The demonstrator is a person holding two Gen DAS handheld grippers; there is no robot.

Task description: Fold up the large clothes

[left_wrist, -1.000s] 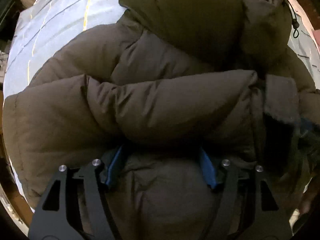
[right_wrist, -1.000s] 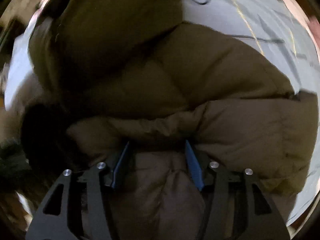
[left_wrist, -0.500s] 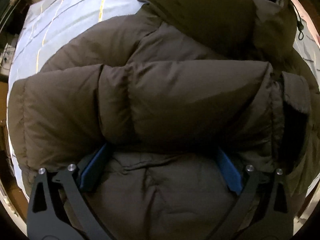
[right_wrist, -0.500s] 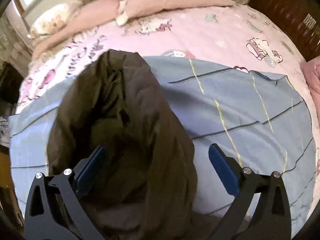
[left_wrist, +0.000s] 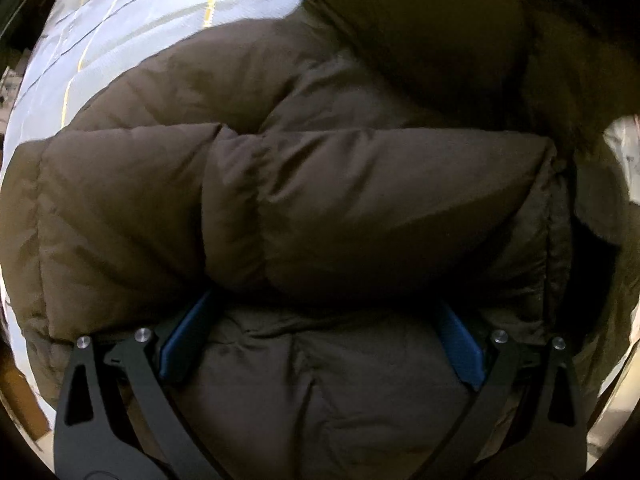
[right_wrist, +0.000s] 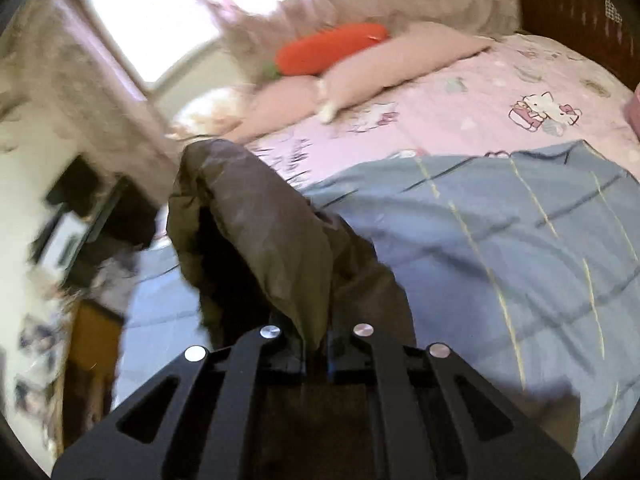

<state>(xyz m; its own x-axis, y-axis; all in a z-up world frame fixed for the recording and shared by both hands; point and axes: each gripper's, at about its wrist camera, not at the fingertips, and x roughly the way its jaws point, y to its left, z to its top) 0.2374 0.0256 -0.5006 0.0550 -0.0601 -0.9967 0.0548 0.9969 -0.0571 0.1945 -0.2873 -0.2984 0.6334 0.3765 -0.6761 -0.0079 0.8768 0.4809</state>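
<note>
A puffy dark brown down jacket (left_wrist: 320,200) lies bunched on the bed and fills the left wrist view. My left gripper (left_wrist: 324,308) points straight down onto it, open wide. Its blue pads (left_wrist: 188,336) straddle a padded bulge, and their tips are tucked under a fold. In the right wrist view a hood-like part of the jacket (right_wrist: 256,232) stands lifted above the bed. My right gripper (right_wrist: 318,350) is beneath it, its jaws closing tight and shut on a pinch of that fabric.
A blue-grey bedspread (right_wrist: 500,248) with yellow lines lies under the jacket, over a pink cartoon-print sheet (right_wrist: 460,100). Pink pillows (right_wrist: 384,60) and an orange carrot cushion (right_wrist: 332,46) lie at the far end. A dark wooden headboard (right_wrist: 580,0) stands right; dark furniture (right_wrist: 100,208) stands left.
My left jaws spread wider over the jacket and shifted slightly. My right gripper rose off the jacket, tipped up toward the bed, opened, then closed on the hood fabric and lifted it.
</note>
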